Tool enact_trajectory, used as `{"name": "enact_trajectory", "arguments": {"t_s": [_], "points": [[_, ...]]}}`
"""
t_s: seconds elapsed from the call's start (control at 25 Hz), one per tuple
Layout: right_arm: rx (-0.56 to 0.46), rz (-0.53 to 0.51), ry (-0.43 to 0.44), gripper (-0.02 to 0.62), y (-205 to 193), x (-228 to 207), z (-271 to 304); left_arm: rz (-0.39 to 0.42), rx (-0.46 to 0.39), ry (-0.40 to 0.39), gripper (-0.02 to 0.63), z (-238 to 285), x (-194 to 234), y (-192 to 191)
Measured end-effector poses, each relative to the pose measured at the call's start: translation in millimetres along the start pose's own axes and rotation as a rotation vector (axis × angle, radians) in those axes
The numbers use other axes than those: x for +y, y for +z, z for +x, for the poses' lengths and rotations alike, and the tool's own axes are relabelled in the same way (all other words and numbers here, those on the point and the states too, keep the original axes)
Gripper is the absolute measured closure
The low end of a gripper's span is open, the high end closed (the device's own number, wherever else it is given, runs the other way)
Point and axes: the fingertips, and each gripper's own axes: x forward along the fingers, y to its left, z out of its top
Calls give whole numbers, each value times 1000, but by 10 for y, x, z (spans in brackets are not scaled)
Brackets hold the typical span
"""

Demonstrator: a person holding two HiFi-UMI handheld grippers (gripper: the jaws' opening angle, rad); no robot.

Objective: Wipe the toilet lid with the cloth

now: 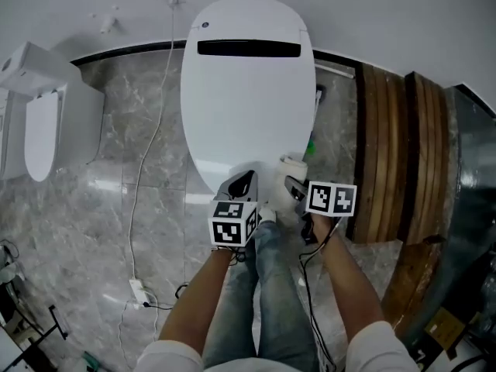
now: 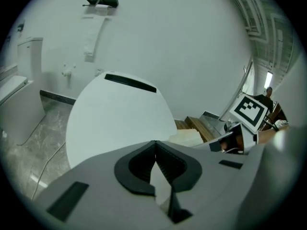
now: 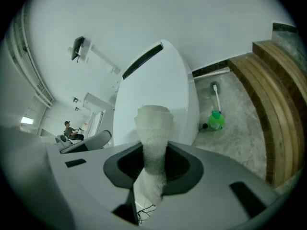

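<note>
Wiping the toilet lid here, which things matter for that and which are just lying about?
For the job: toilet lid; cloth, held by the right gripper.
Lying about: green brush, wooden steps, power strip on the floor, second toilet.

Out of sight
The toilet lid (image 1: 248,91) has its front tip behind the left gripper (image 1: 246,183). The cloth (image 3: 153,128) is lost between the jaws of the right gripper (image 3: 152,150) (lower end unseen). The second toilet (image 1: 46,122) is cropped at the left.

Cool, even, bright light — soft sheen on the polished grey marble floor (image 1: 101,200); both gripper views bulge fisheye-round, black-cornered, their near foreground blurred.
</note>
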Motion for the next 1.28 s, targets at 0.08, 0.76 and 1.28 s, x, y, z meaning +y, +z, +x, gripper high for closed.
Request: {"name": "enact_trajectory", "arguments": {"t_s": [0.08, 0.76, 1.28], "points": [[-33, -15, 20, 508, 25, 143, -32, -3, -39, 20, 592, -193, 91, 107], [-273, -106, 131, 508, 740, 1716, -1592, 83, -358, 131, 592, -2212, -221, 2025], [-466, -266, 93, 508, 813, 2531, -2451, 130, -478, 110, 592, -3008, -899, 2707]]}}
